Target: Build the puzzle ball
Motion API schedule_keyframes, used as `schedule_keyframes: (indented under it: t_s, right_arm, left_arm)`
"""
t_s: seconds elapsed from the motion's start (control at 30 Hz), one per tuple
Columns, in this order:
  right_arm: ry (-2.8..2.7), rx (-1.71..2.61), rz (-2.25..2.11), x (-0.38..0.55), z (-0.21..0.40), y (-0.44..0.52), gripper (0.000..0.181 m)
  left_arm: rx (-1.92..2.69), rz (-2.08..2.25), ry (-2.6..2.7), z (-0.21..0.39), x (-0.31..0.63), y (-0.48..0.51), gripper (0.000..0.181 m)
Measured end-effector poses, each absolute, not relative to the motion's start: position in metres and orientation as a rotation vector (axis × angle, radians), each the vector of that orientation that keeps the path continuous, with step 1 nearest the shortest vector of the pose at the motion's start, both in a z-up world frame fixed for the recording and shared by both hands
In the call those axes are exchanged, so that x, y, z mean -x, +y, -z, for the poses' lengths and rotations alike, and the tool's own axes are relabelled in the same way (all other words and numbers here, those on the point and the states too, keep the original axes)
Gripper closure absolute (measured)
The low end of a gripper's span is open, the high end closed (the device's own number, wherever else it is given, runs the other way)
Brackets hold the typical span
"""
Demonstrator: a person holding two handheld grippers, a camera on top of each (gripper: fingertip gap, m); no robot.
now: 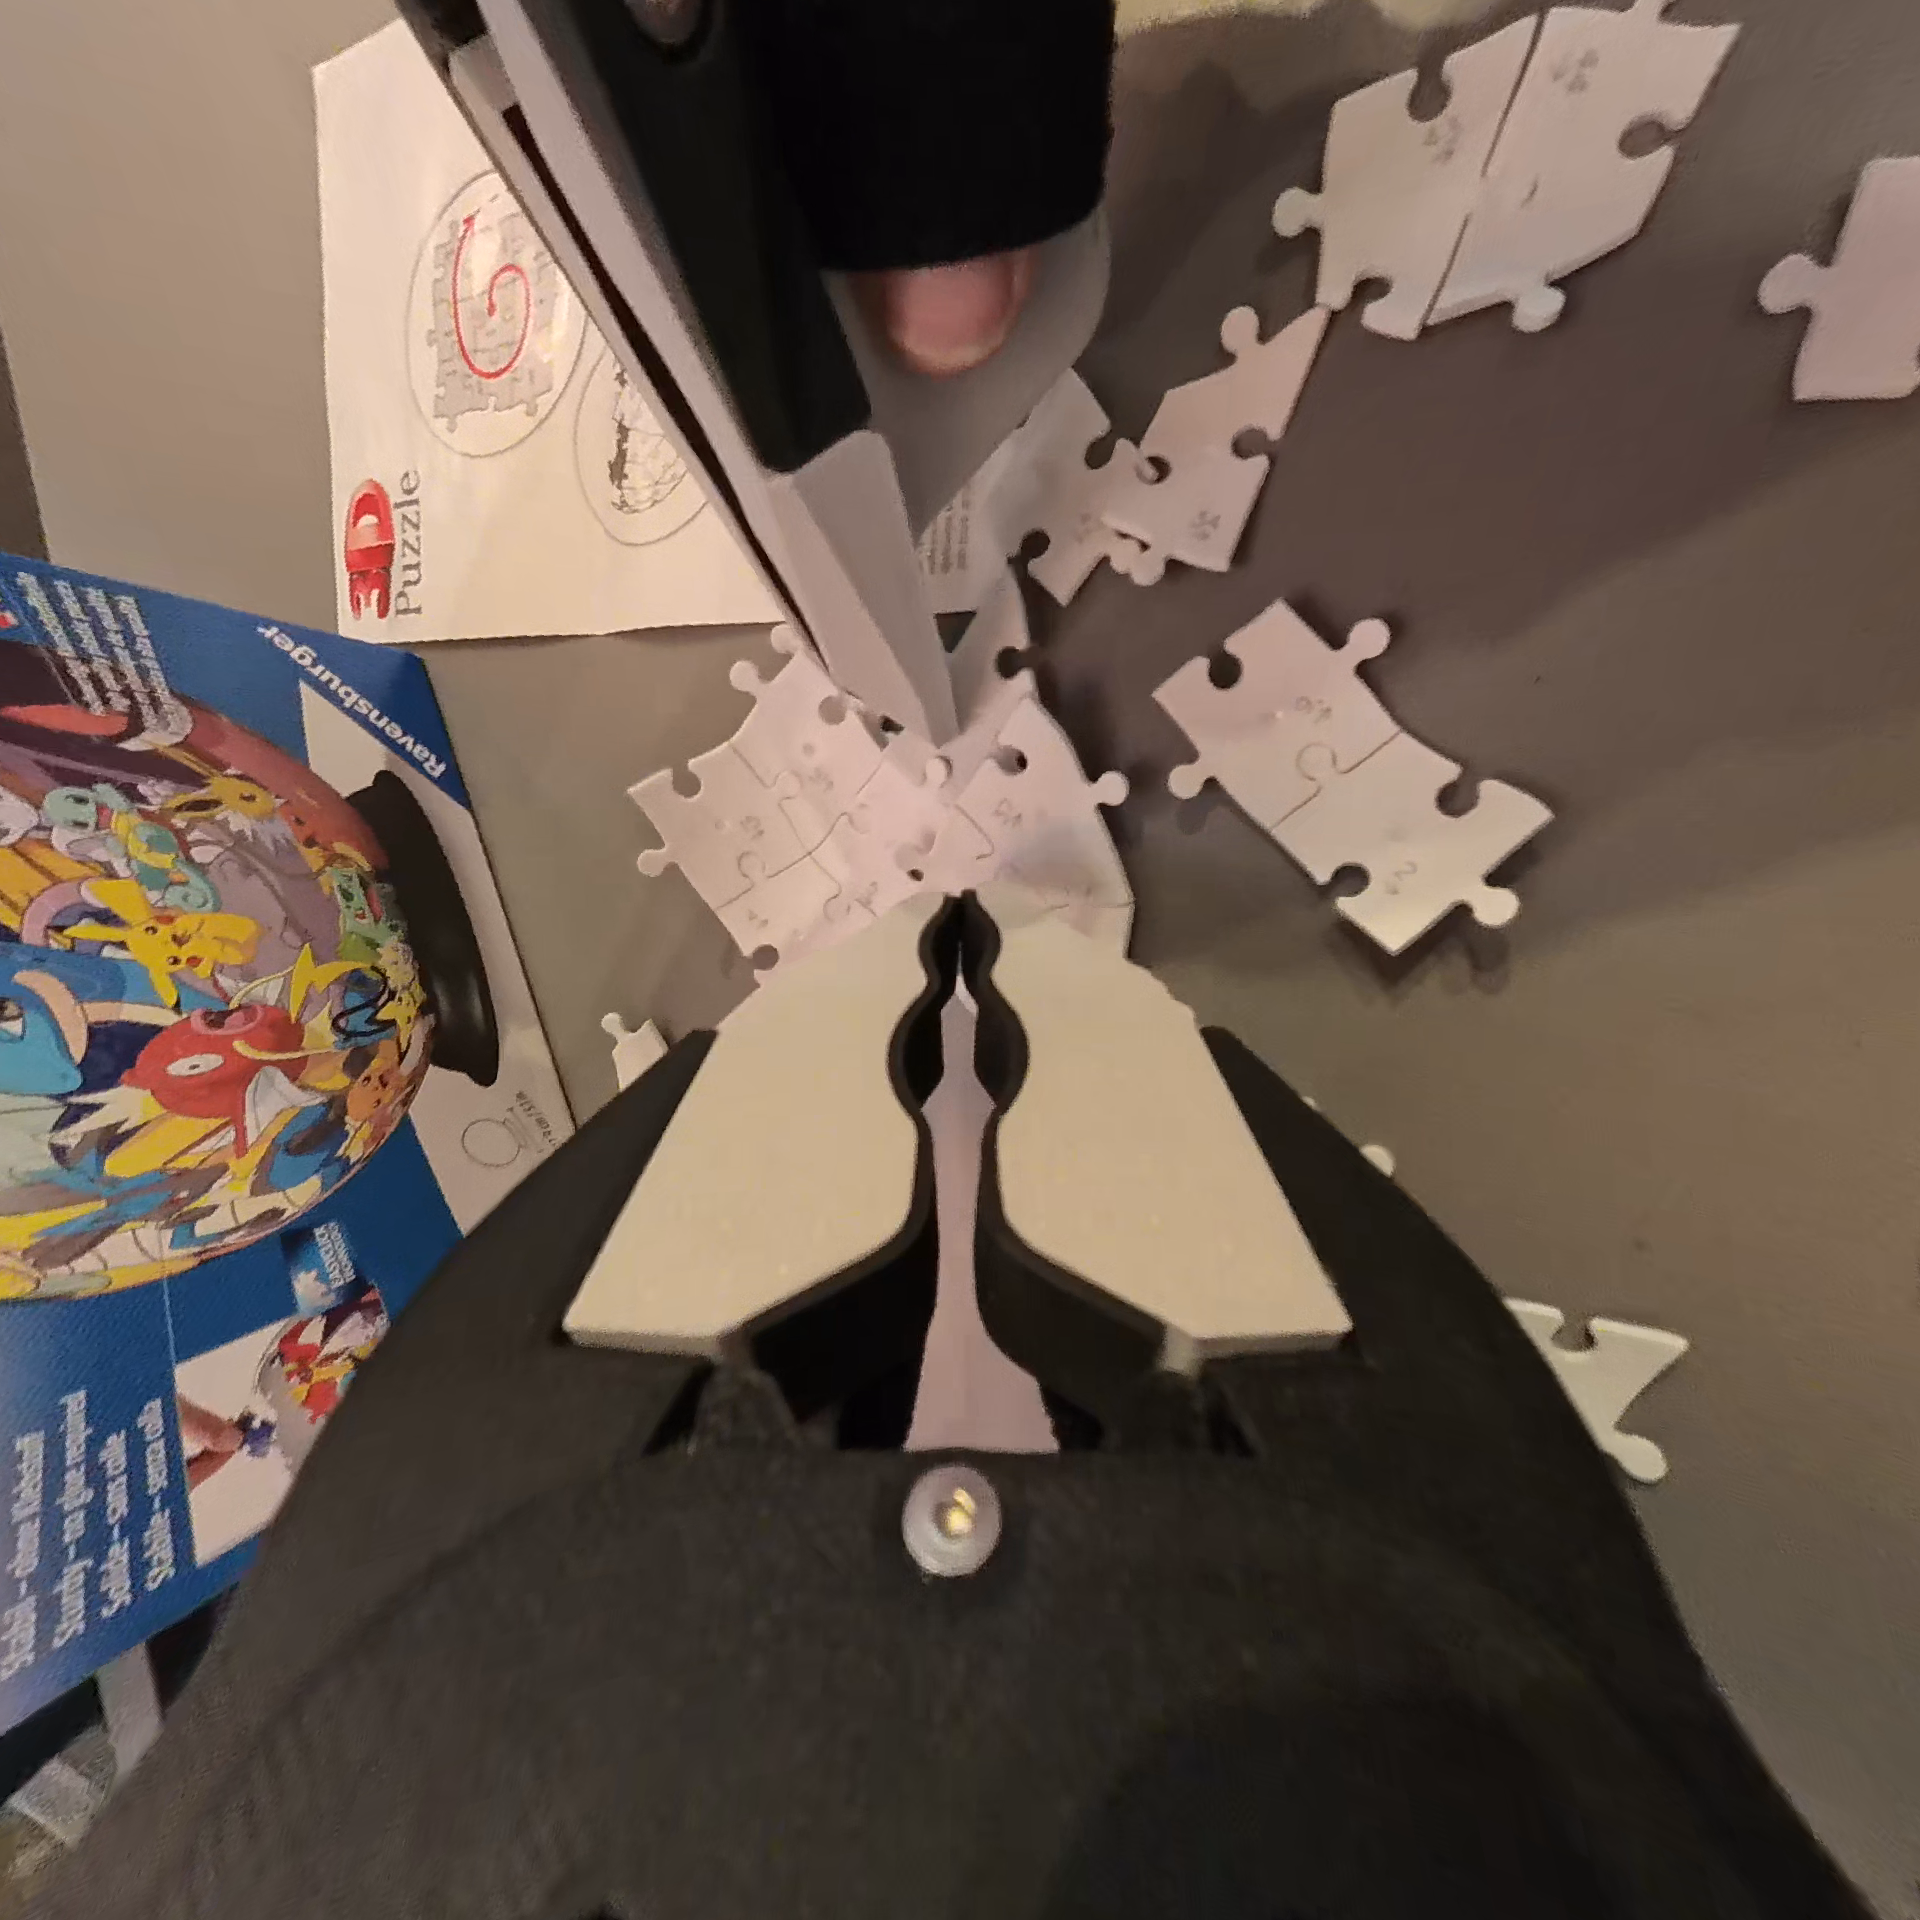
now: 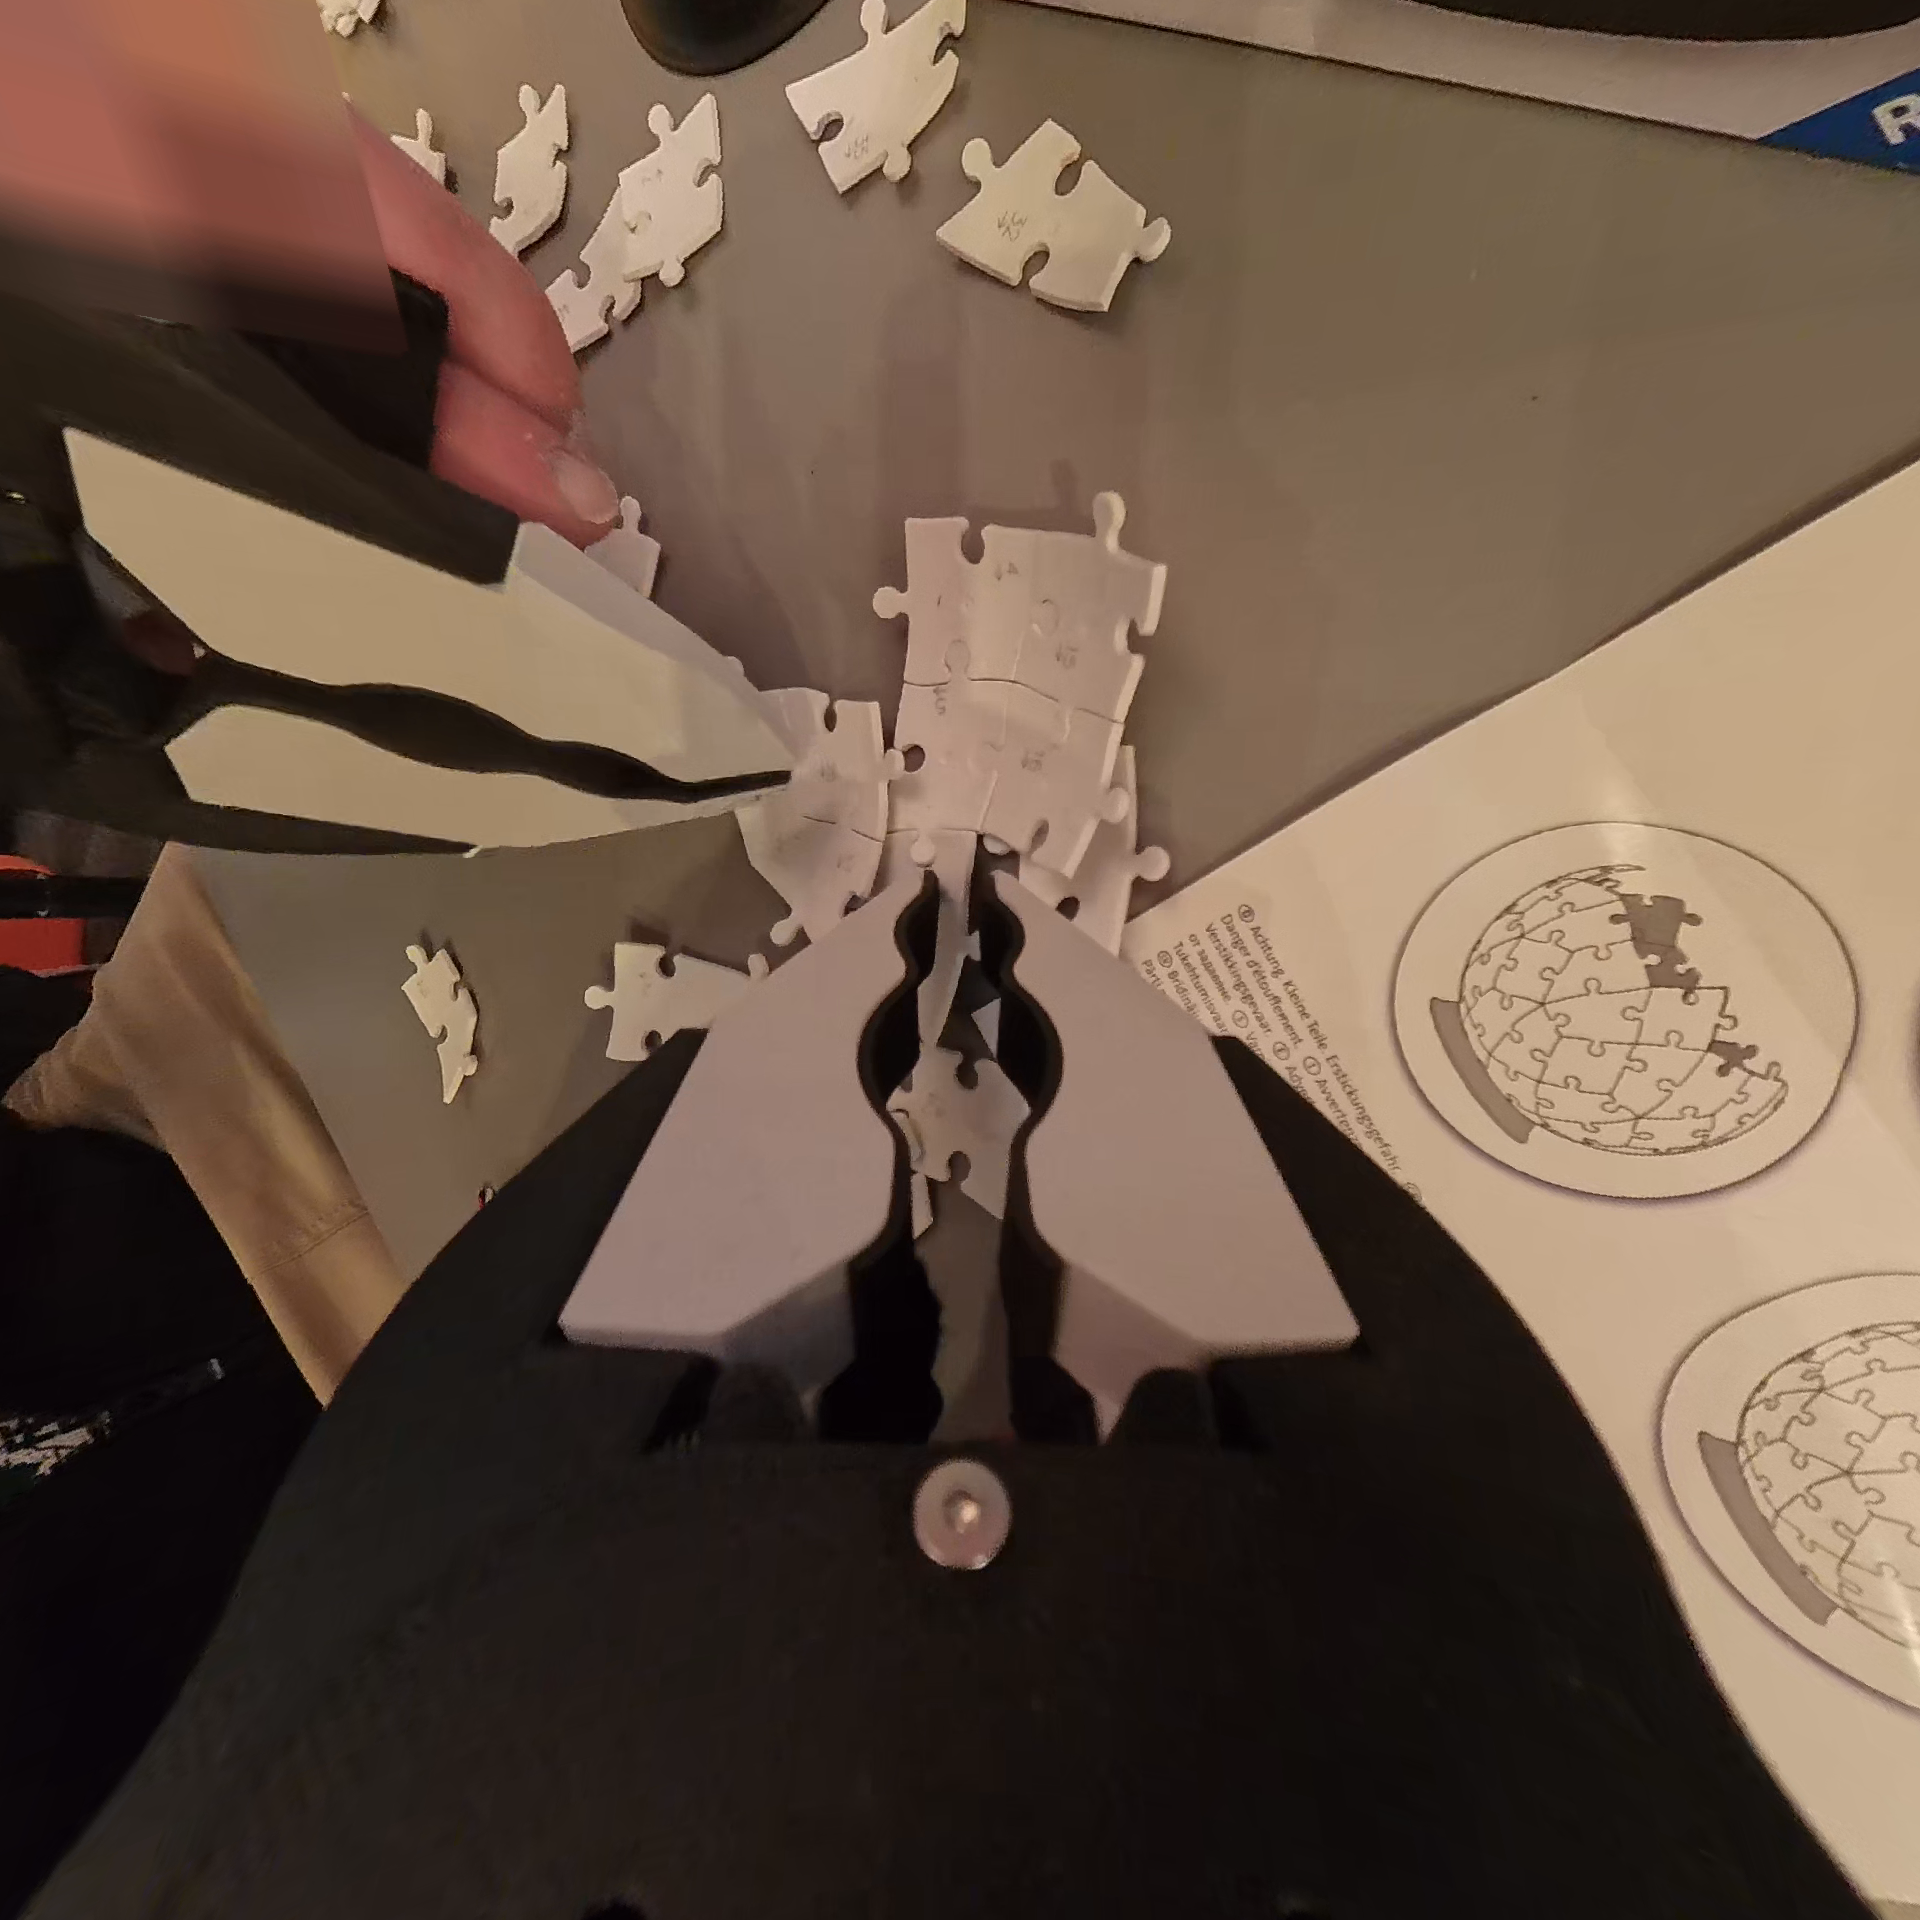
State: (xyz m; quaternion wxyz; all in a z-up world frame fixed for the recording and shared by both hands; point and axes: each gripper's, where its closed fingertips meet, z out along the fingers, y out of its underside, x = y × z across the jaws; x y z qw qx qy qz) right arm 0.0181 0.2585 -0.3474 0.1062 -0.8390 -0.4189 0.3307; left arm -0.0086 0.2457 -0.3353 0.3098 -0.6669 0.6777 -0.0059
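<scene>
While both grippers are meeting at the joined puzzle patch [image 2: 1023,707], the left gripper [image 1: 961,906] is pinching its edge — the right gripper [image 2: 961,878] is clenching a piece.

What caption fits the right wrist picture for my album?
Both grippers, right and left, pinch a joined patch of white puzzle pieces above the grey table.

A grey table top [image 1: 1662,1039] is spreading beneath the claw, warm light casting soft shadows across it.
</scene>
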Motion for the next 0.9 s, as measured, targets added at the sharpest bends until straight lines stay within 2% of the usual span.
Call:
schedule_keyframes:
  t_s: [0.9]
  right_arm:
    - [-1.246,2.465,-0.984,-0.021,0.345,0.261,0.175]
  left_arm:
    - [1.752,-0.027,1.993,0.349,0.007,0.255,0.181]
